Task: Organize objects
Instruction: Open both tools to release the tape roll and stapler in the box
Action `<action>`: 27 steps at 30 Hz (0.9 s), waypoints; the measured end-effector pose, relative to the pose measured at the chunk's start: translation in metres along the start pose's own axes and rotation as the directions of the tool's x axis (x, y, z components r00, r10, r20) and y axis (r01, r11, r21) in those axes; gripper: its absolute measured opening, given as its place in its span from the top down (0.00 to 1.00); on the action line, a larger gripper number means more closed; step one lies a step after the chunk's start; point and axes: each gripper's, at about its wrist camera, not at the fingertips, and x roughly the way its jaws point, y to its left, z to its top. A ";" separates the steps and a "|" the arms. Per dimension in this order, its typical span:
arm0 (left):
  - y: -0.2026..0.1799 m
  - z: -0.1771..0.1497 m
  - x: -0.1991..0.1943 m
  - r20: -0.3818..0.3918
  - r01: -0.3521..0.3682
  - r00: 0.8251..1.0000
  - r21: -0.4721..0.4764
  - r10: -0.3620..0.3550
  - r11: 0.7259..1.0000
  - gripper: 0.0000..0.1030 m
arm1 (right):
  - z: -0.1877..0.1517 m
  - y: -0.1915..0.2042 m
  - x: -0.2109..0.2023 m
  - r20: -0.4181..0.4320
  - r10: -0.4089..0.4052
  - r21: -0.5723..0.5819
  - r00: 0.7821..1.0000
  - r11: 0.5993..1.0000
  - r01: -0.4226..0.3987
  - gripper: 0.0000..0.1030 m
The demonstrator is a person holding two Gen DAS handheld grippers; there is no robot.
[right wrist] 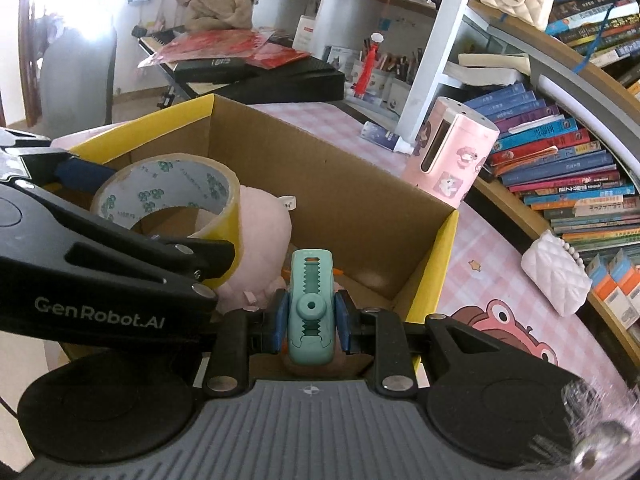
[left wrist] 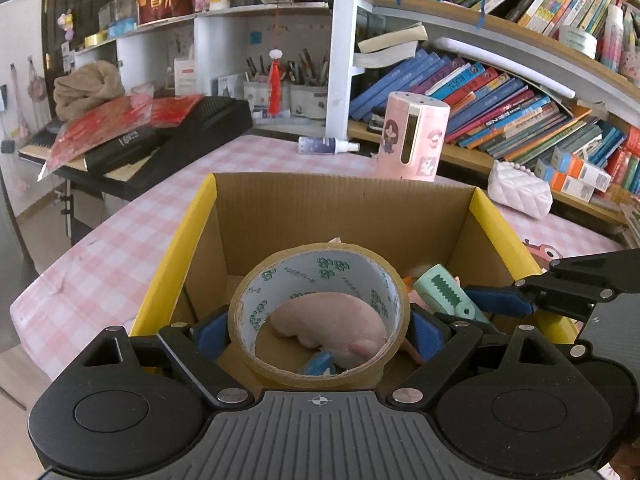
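One cardboard box (left wrist: pixel 344 216), one tape roll (left wrist: pixel 320 280), one pink plush (left wrist: pixel 332 324), one green clip (right wrist: pixel 311 304), two hand-held grippers.

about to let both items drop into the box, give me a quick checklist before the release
1. Left gripper holds the tape roll, pads on its two sides: ok.
2. Right gripper shut on the mint green clip: ok.
3. Both items over the open cardboard box, inside its walls: ok.
4. Landing spot free: not ok, a pink plush toy lies right under the tape roll.
5. Grippers clear of each other: cannot tell, they sit very close in the right wrist view.
6. Box standing flat on the checked tablecloth: ok.
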 end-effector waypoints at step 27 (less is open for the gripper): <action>0.034 -0.015 -0.078 0.197 0.030 0.980 -0.079 -0.014 0.996 0.09 | -0.001 0.009 -0.054 0.103 -0.091 0.148 0.990 0.986 0.075 0.72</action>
